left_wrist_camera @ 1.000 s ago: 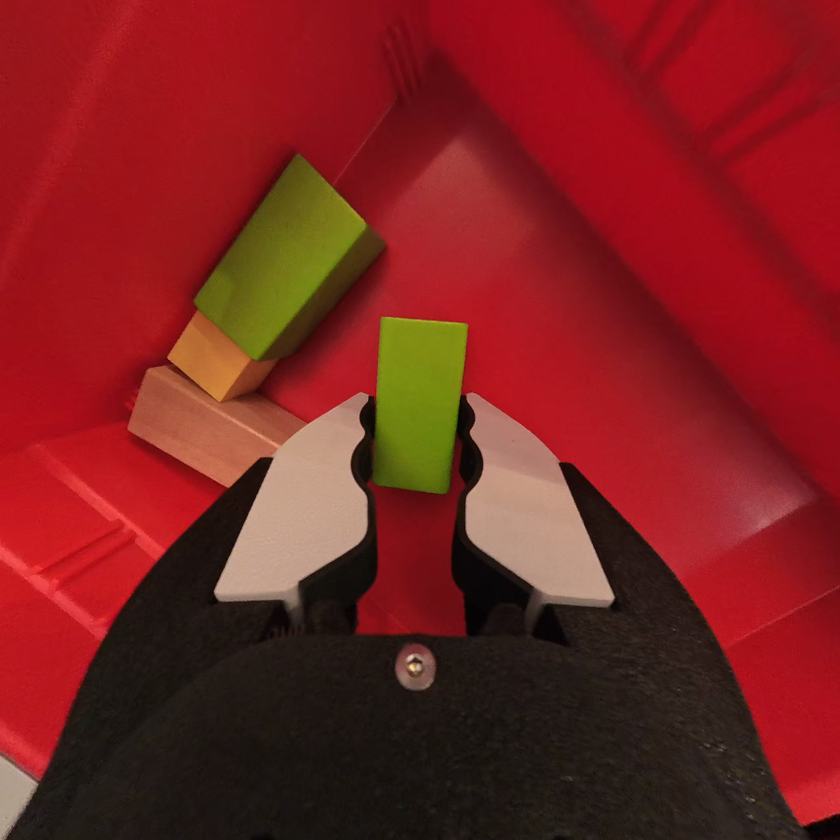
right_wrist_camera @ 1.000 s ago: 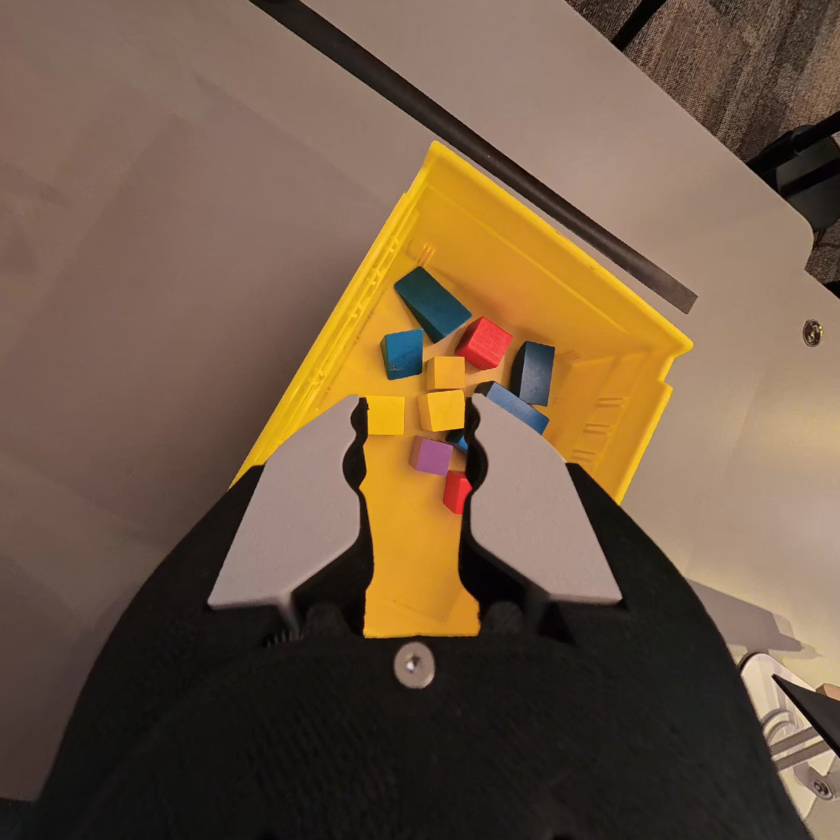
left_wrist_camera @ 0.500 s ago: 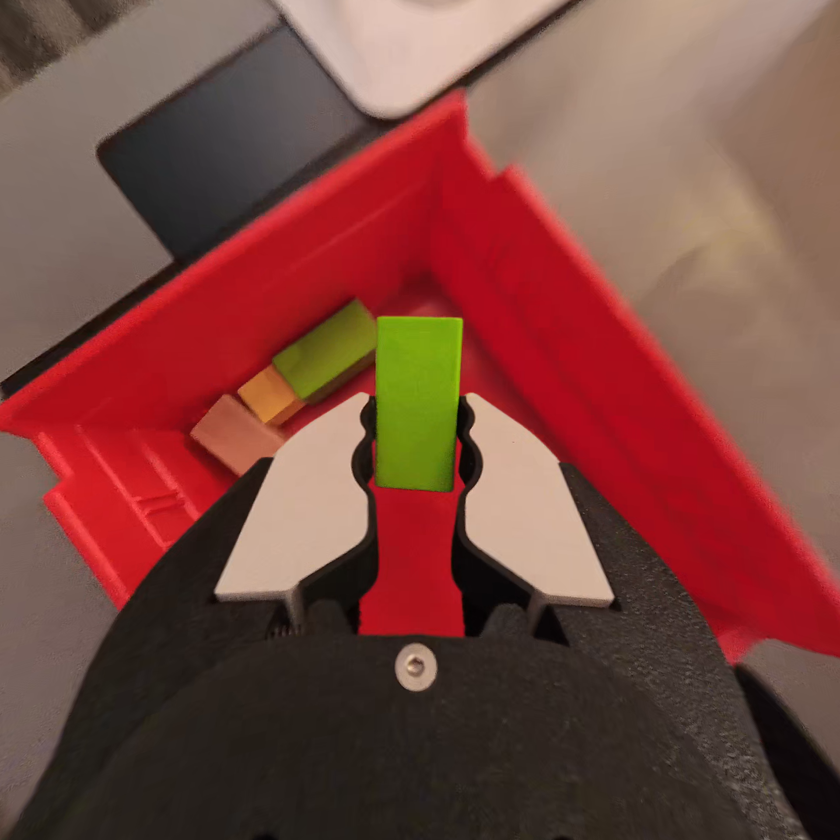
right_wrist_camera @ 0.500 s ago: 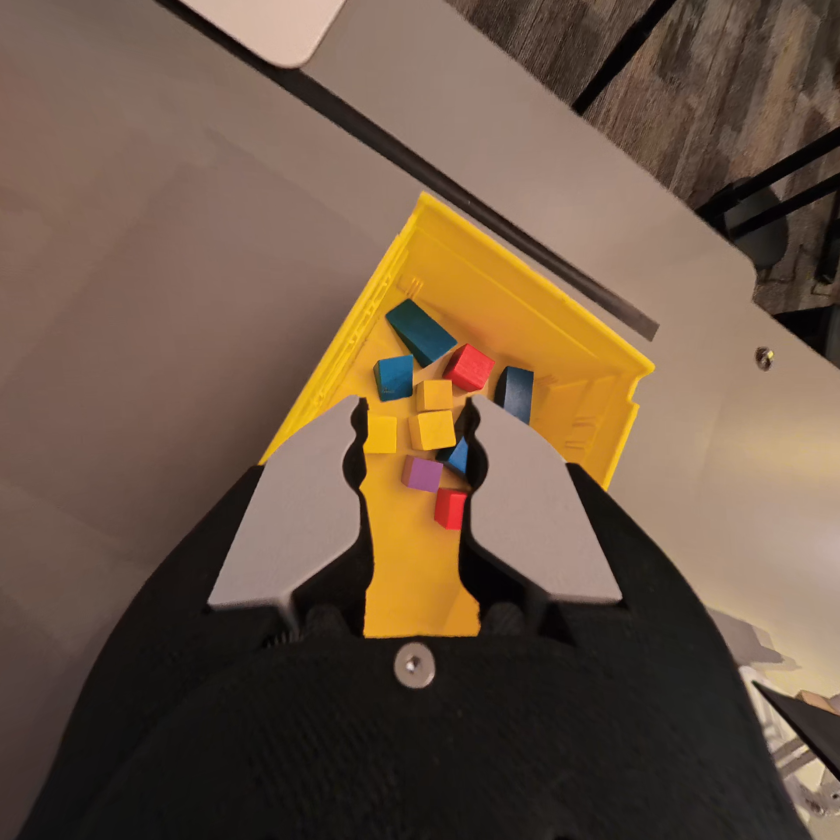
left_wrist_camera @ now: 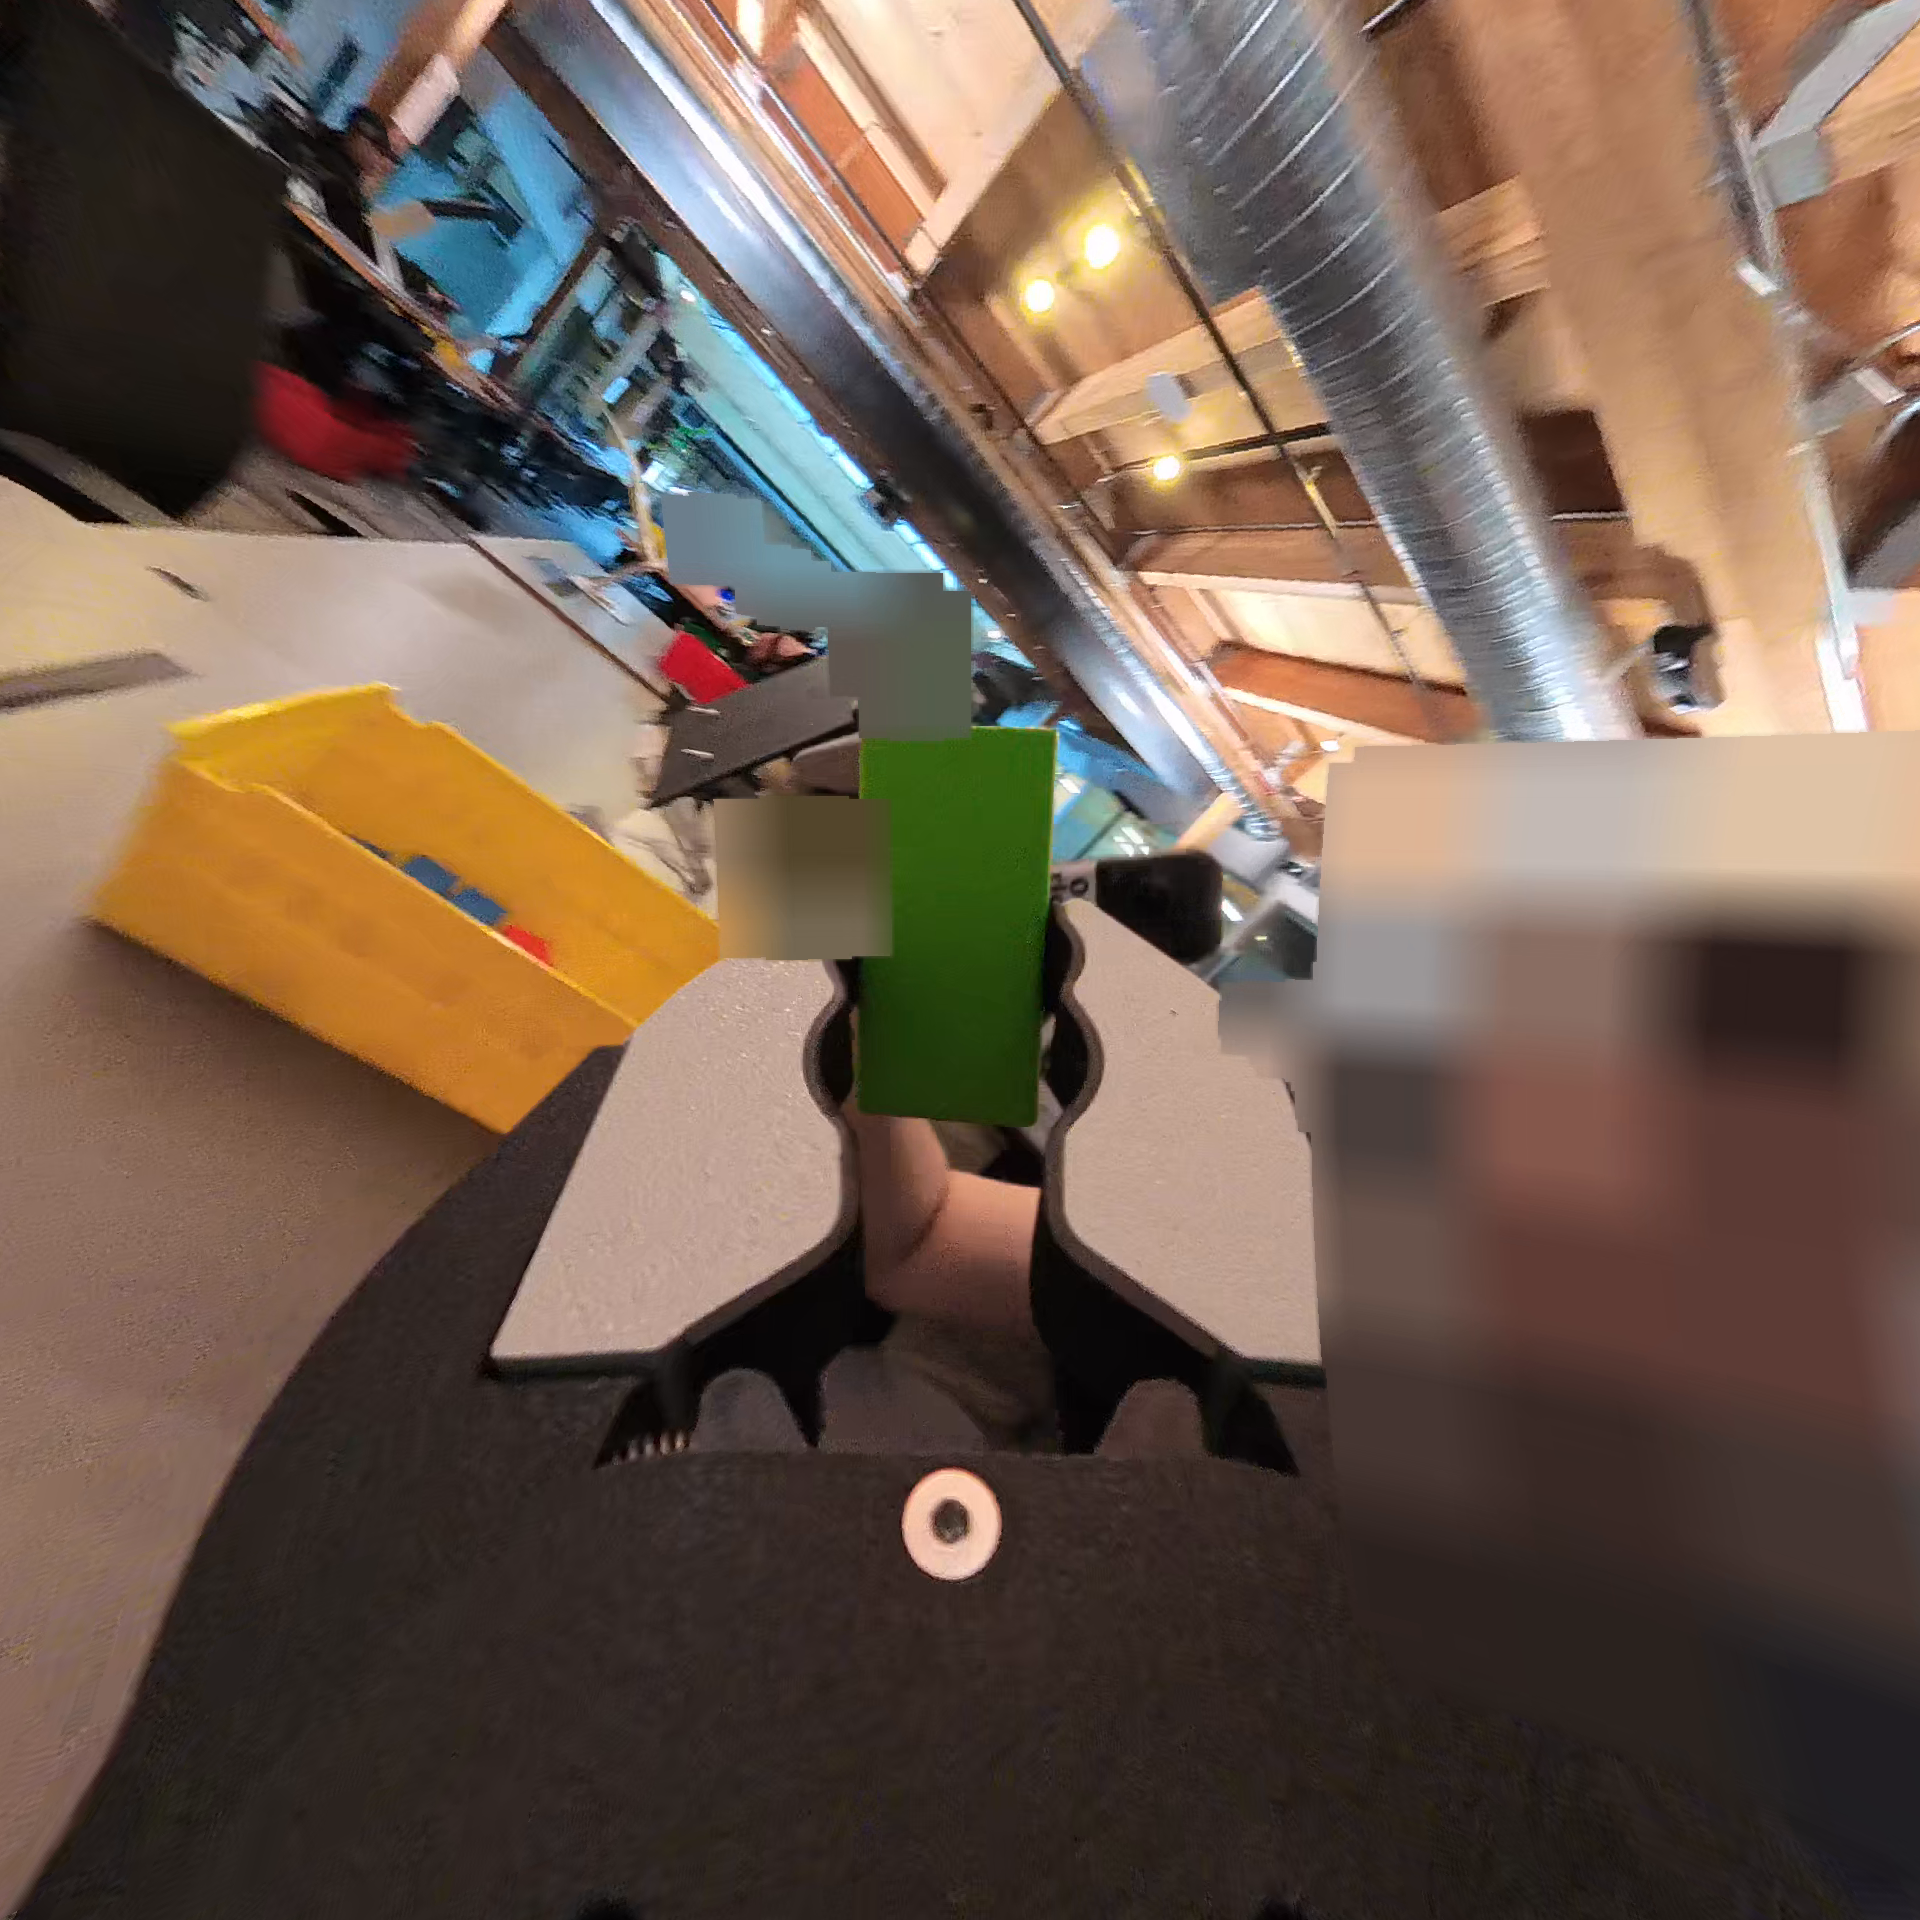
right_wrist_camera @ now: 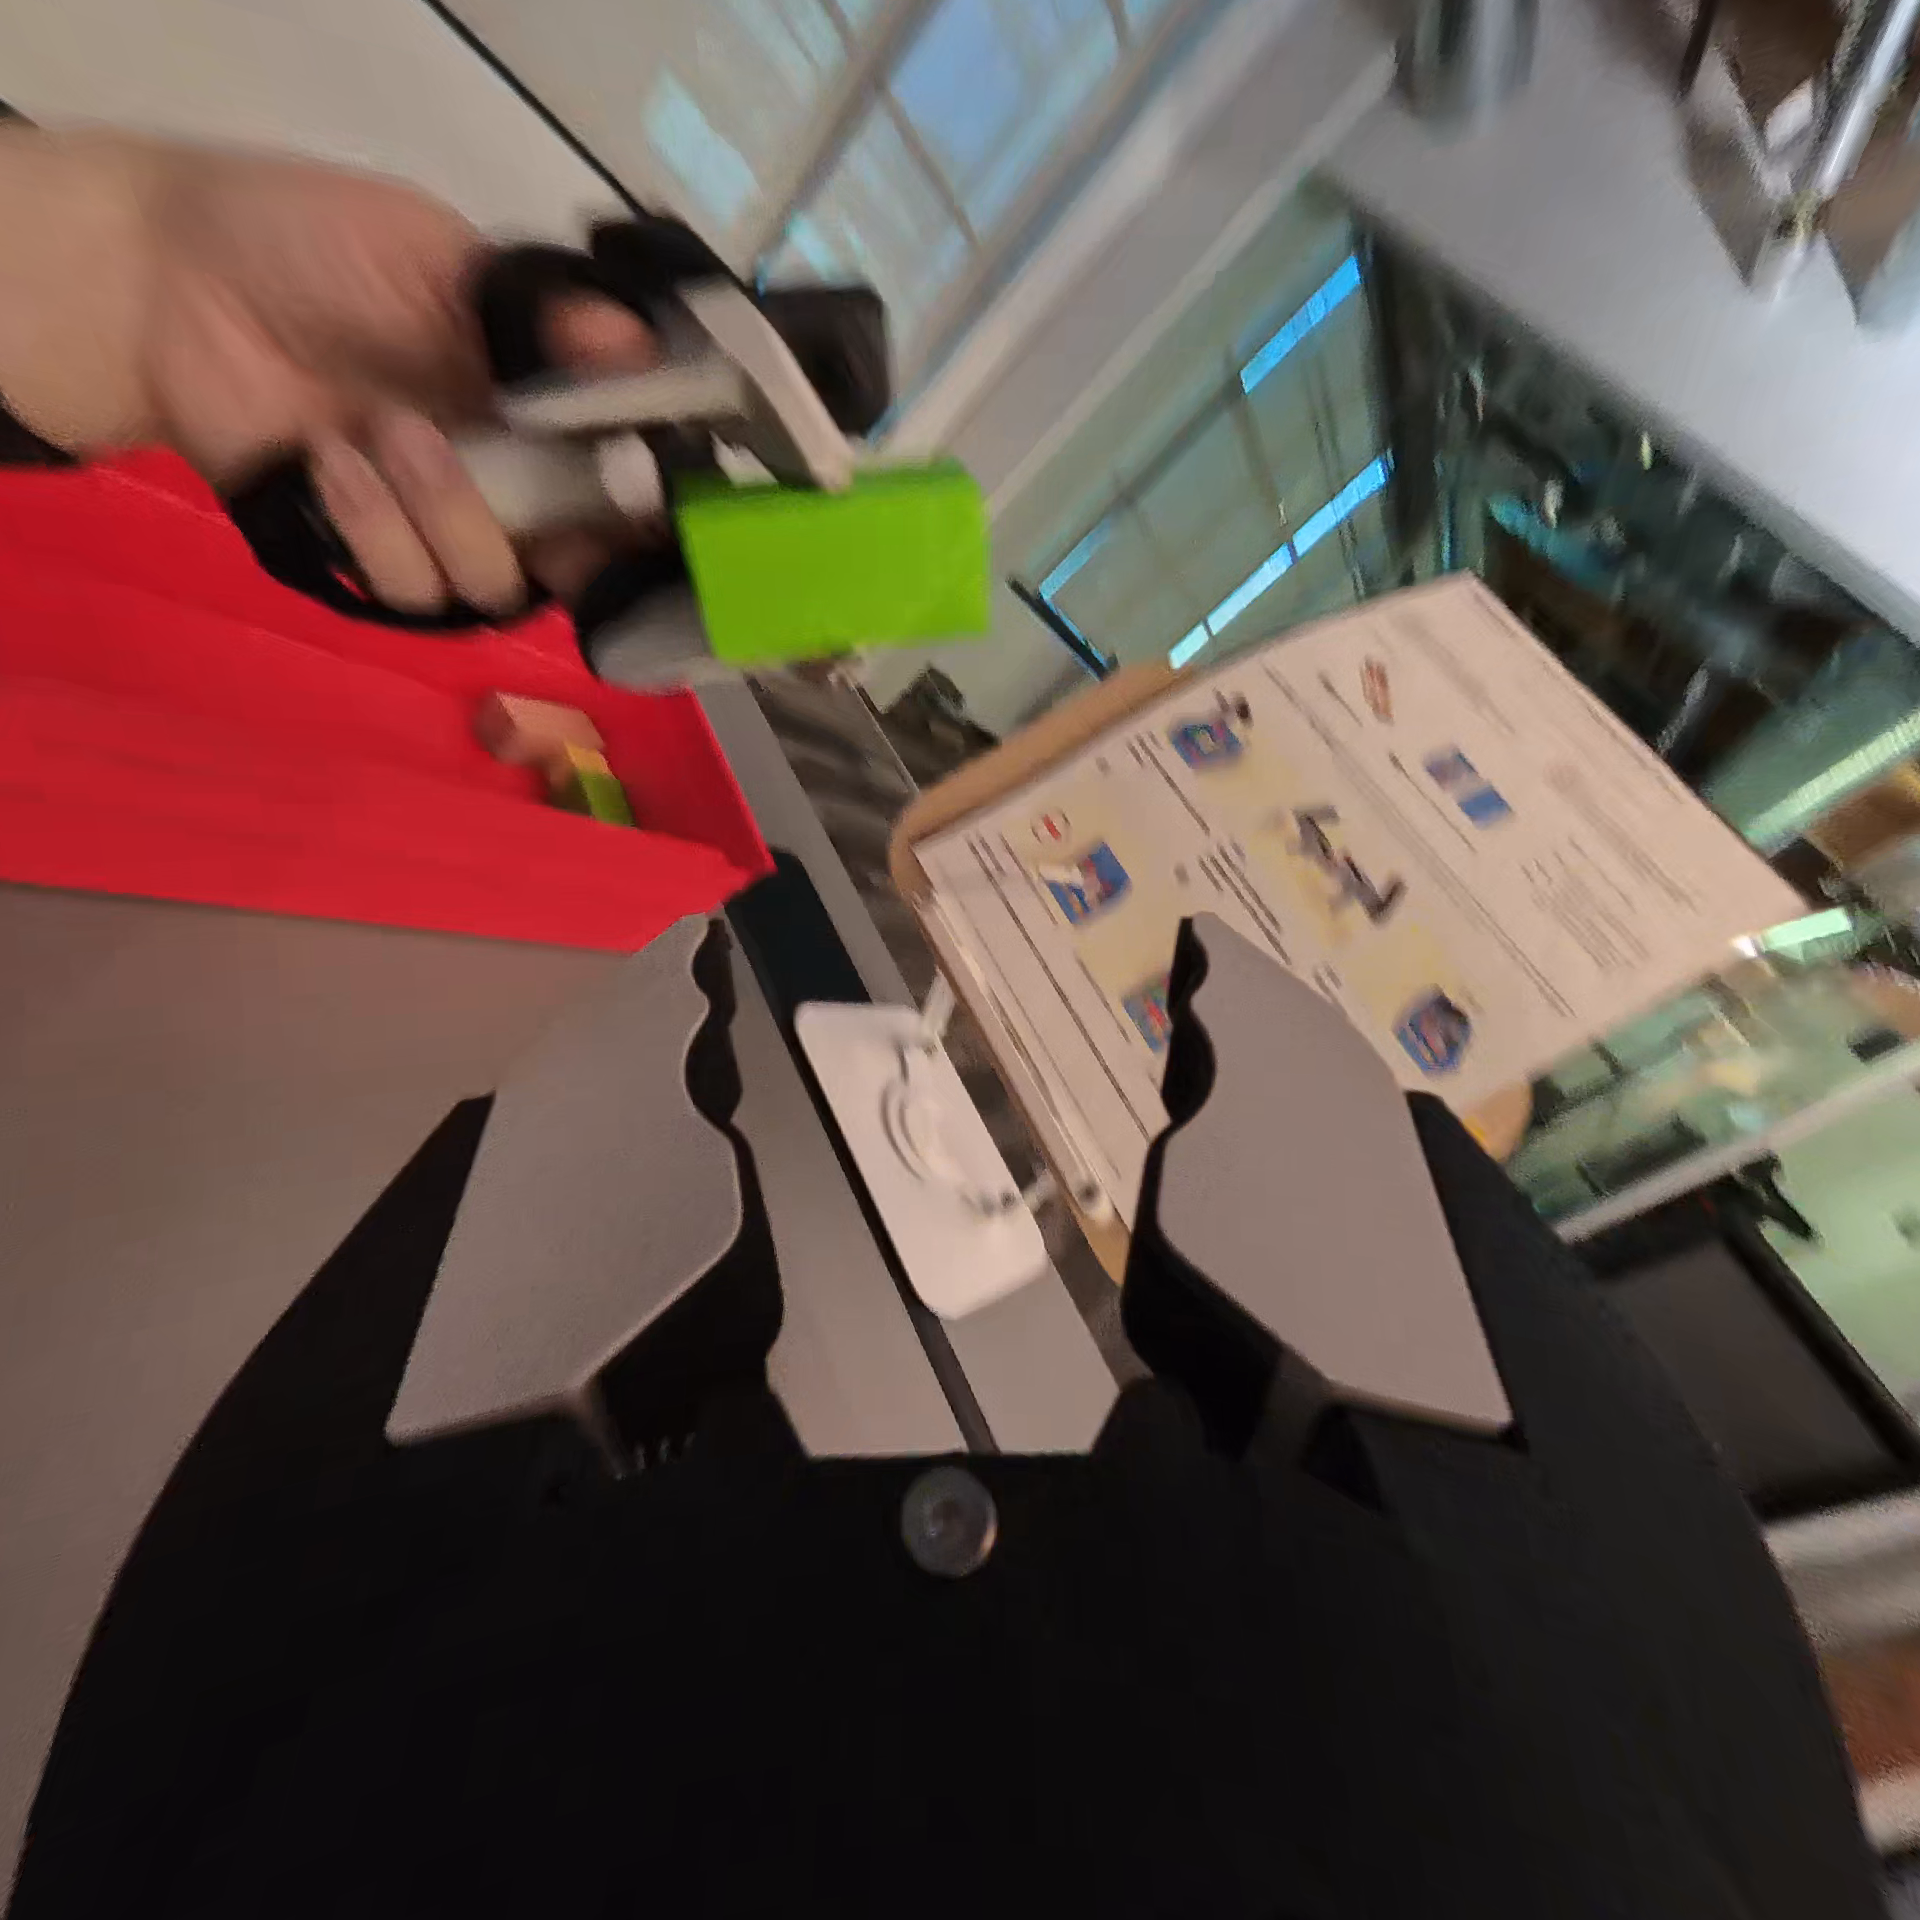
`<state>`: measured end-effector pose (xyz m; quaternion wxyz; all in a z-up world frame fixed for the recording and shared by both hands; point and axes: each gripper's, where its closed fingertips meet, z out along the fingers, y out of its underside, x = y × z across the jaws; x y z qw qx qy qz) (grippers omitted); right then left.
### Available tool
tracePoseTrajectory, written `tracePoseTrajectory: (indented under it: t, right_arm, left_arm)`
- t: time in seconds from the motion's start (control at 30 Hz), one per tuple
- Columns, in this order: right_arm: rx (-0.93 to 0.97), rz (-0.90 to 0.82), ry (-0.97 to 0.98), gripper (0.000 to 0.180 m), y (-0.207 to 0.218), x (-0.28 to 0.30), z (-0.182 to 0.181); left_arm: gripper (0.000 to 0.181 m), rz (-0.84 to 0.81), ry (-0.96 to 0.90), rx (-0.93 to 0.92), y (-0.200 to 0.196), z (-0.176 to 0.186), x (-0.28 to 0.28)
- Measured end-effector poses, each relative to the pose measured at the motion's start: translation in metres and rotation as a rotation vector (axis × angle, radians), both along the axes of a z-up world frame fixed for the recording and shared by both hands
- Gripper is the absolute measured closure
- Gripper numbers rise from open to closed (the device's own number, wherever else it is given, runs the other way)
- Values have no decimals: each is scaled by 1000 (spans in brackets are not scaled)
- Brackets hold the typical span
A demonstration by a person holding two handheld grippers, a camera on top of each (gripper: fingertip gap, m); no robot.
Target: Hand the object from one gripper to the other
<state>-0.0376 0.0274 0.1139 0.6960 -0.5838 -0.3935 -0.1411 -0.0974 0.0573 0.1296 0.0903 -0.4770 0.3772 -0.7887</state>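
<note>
My left gripper is shut on a green rectangular block, held up in the air and pointing sideways across the table. The same green block shows in the right wrist view at the upper left, clamped between the left gripper's fingers, with a person's hand behind it. My right gripper is open wide and empty, below and to the right of the block, apart from it.
A red bin with a few wooden blocks stands on the grey table at left in the right wrist view. A yellow bin with coloured blocks stands at left in the left wrist view. A printed sheet on a board and a white pad lie ahead.
My left gripper lifted the green block out of the red bin and swung level. My right gripper left the yellow bin, turned toward the left one and opened wider.
</note>
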Motion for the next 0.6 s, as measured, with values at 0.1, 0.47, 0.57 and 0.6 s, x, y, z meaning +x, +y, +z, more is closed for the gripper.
tracePoseTrajectory:
  t: [0.1,0.47,0.57,0.6]
  right_arm:
    - [83,42,-14,94,-2,-25,0]
    - [107,47,2,100,-3,-35,0]
    - [106,59,4,108,-4,-36,0]
    - [108,62,3,109,-4,-36,-1]
  left_arm:
    - [147,-48,30,-21,-20,-10,19]
    - [147,-126,59,41,-57,-19,35]
    - [147,-101,53,75,-58,-18,35]
    - [147,-99,55,79,-58,-18,35]
